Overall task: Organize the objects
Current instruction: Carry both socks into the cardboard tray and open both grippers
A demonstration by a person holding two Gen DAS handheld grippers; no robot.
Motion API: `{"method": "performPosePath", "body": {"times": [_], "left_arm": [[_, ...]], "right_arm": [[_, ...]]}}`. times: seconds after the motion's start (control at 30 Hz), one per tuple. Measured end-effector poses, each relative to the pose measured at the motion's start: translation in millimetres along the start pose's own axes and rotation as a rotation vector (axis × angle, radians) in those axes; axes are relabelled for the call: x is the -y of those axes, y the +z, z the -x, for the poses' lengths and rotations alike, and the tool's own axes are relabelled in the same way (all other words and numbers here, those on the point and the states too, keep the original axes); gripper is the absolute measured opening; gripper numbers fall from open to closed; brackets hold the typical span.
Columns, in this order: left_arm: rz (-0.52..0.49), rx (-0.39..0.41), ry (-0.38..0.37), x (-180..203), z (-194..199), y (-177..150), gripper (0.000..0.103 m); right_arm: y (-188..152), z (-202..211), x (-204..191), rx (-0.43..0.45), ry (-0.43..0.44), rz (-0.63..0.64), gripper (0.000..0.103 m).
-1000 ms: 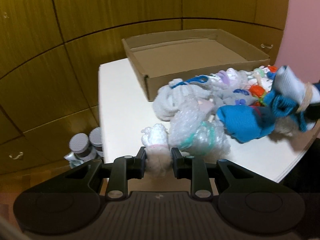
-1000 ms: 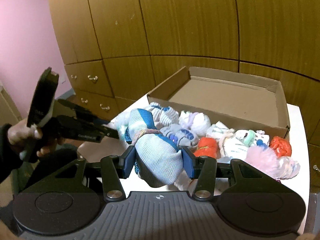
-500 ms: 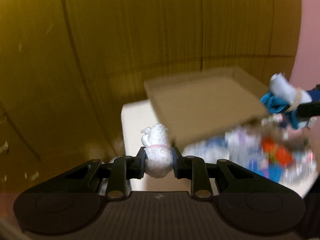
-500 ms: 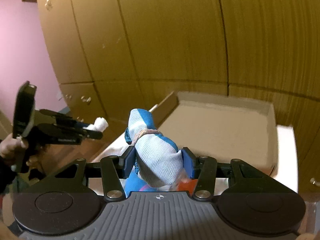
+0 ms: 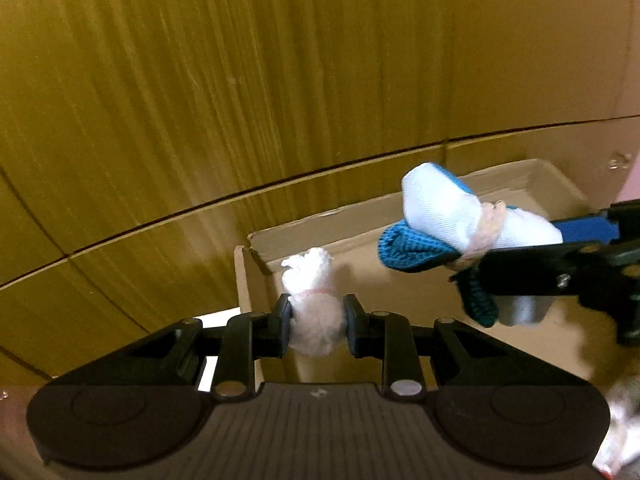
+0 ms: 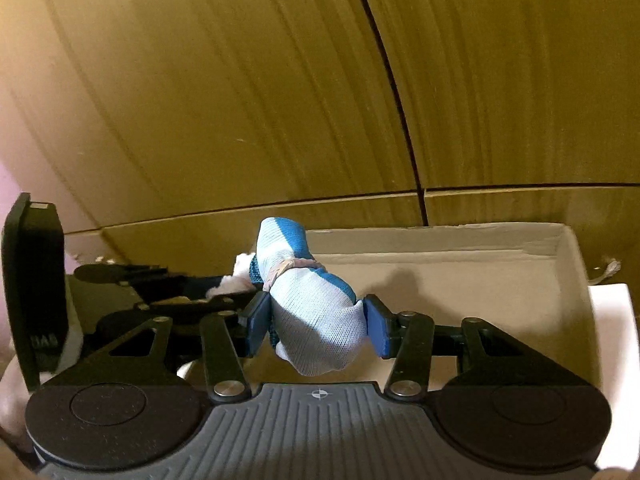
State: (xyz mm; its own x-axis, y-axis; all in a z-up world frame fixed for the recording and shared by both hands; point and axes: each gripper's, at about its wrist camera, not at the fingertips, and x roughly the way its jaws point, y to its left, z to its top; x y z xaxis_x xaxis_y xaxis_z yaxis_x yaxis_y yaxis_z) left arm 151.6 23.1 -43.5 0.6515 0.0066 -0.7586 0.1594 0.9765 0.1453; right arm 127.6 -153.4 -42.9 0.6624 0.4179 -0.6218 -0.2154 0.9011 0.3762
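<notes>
My left gripper [image 5: 316,318] is shut on a small white fluffy sock roll [image 5: 312,308] tied with a pink band, held over the near left corner of the open cardboard box [image 5: 384,288]. My right gripper [image 6: 316,326] is shut on a pale blue and teal sock bundle [image 6: 312,308] bound with a tan band, held above the box [image 6: 480,280]. The bundle also shows in the left wrist view [image 5: 452,220], to the right of the white roll. The left gripper shows at the left of the right wrist view [image 6: 224,284].
Wooden cabinet doors [image 5: 240,100] stand close behind the box. The white table edge [image 6: 612,320] shows right of the box. A blurred scrap of the sock pile [image 5: 618,420] lies at the lower right of the left wrist view.
Both grippers have lifted off the table and moved forward over the box, each carrying its sock bundle. The sock pile has dropped almost out of view.
</notes>
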Motion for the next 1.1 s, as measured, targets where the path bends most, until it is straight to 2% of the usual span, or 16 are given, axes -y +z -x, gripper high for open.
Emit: {"method": "performPosePath", "body": {"times": [0.17,0.33,0.37,0.4,0.47,0.67,0.77,0.87,0.9,1.1], "left_arm": [[-0.013,-0.038,0.005,-2.3,-29.5,6.3,0.025],[-0.015,-0.05,0.005,-2.2,-40.4,3.6,0.032],[-0.019,-0.052,0.002,-2.2,-41.4,2.1,0.042],[-0.023,-0.049,0.006,-2.1,-41.2,0.4,0.057],[-0.023,-0.017,-0.008,-2.4,-34.3,-3.6,0.071],[-0.045,0.01,-0.035,-3.1,-9.2,-17.4,0.074],[-0.036,0.046,-0.026,-6.2,9.6,-23.9,0.089],[-0.042,0.064,-0.017,-8.7,20.6,-25.8,0.089],[-0.041,0.067,-0.016,-10.5,11.8,-14.4,0.089],[0.004,0.061,-0.006,-28.3,16.7,-22.0,0.09]], "right_arm": [[7.3,-42.9,17.1,-0.051,-0.032,-0.056,0.057],[11.3,-70.7,21.7,-0.082,-0.04,-0.092,0.057],[11.3,-73.3,22.1,-0.085,-0.039,-0.095,0.057],[11.2,-75.7,22.0,-0.087,-0.04,-0.095,0.057],[11.2,-78.6,22.2,-0.089,-0.041,-0.096,0.057],[11.6,-81.1,24.2,-0.096,-0.041,-0.119,0.057],[10.5,-85.2,21.8,-0.102,-0.036,-0.133,0.057],[11.6,-92.2,15.0,-0.111,-0.026,-0.141,0.057],[12.4,-94.4,11.3,-0.112,-0.028,-0.135,0.057],[14.9,-108.5,-3.5,-0.127,-0.04,-0.125,0.058]]}}
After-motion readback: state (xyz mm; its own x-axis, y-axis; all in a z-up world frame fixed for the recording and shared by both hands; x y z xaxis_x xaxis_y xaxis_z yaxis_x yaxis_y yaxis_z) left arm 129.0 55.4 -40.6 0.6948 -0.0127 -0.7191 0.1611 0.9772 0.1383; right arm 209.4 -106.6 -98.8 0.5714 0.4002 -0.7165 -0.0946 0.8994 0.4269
